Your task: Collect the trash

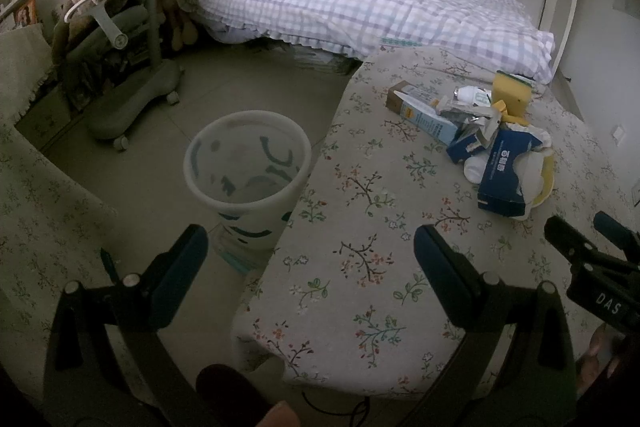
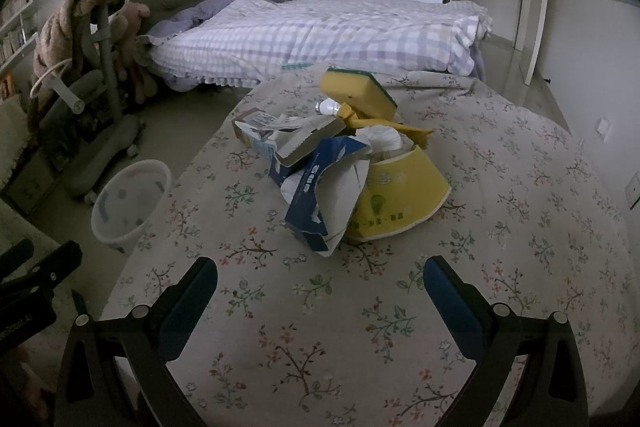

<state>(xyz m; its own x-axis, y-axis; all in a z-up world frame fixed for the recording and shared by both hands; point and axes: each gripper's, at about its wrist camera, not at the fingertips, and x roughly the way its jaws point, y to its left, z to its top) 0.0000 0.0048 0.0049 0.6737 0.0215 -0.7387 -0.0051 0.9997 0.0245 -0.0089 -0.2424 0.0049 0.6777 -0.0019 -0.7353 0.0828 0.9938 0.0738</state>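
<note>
With both the left gripper (image 1: 310,259) and right gripper (image 2: 320,291) held wide and empty, the light, crushable torn blue carton (image 2: 320,195) is best pinched by its stiff edge.

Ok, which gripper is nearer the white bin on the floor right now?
Left. The left gripper hovers at the table edge with the white bin just ahead of its left finger. The right gripper is over the tabletop; the bin sits off to its left.

The table (image 1: 360,259) hides the bin's (image 1: 224,163) near side; box print (image 2: 312,183) is unreadable.
</note>
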